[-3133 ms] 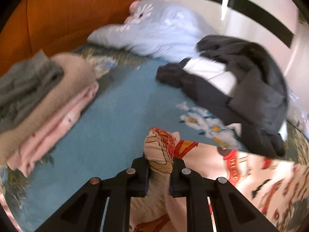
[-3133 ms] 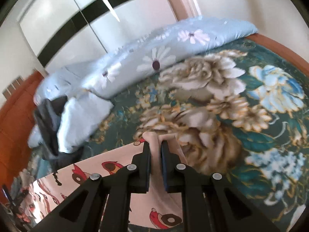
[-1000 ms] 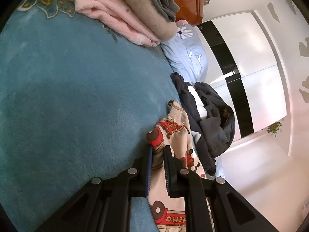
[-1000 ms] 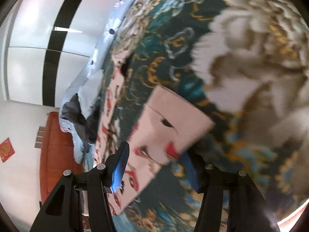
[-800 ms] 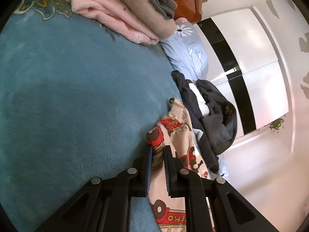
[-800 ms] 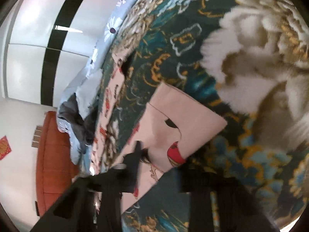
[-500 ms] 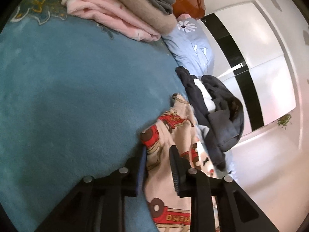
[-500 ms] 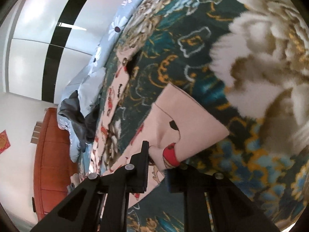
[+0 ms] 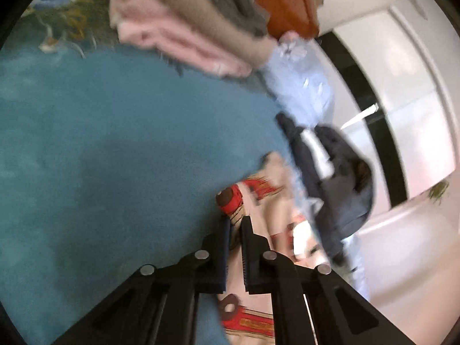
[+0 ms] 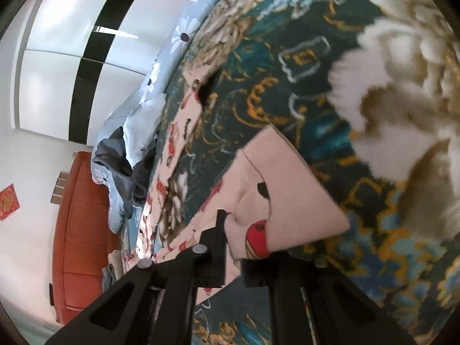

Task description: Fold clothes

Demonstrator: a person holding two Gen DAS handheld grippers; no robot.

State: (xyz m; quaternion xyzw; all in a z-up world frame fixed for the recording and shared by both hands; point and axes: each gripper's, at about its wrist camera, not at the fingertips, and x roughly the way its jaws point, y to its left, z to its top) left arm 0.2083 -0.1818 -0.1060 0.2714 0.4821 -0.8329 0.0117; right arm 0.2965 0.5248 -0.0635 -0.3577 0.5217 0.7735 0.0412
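Note:
A cream pair of printed trousers with red cartoon cars lies across the floral bedspread. My left gripper is shut on one edge of it, over the teal part of the bedspread. In the right wrist view the trouser leg end lies flat on the dark floral pattern, and my right gripper is shut on its near edge. The rest of the trousers stretches away toward the headboard.
A stack of folded clothes, pink, beige and grey, sits near the orange headboard. A dark grey jacket and a light blue duvet lie at the bed's far side. A white wardrobe with a black stripe stands behind.
My right gripper, open around the trouser leg end a second ago, has closed on its edge. My left gripper loosened briefly, then closed again on the trousers and has shifted, blurring the view.

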